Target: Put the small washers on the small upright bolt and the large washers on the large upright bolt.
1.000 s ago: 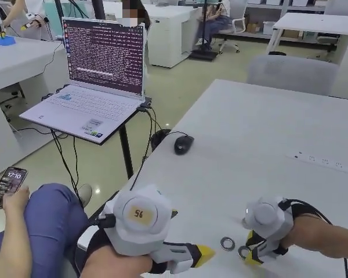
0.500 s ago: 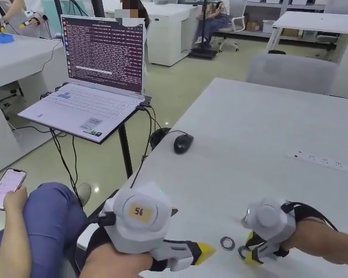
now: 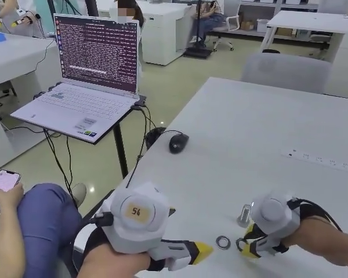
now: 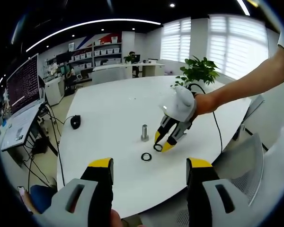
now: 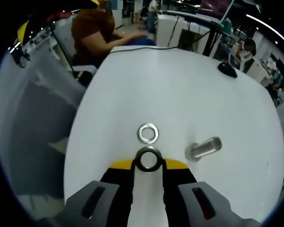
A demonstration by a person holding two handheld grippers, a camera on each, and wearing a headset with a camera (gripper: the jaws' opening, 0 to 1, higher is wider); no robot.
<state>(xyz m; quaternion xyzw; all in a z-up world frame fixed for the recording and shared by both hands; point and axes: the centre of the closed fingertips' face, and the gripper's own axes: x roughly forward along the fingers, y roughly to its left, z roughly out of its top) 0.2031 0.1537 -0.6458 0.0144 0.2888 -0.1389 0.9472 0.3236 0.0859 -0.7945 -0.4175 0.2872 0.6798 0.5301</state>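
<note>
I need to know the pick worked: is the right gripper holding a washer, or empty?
Holding one. The right gripper is shut on a washer, pinched between its yellow tips; another washer lies on the table.

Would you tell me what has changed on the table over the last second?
The right gripper, holding a washer, has edged to the right, uncovering the bolt. The left gripper stays open and idle, and the other washer has not moved; the camera shifted slightly.
</note>
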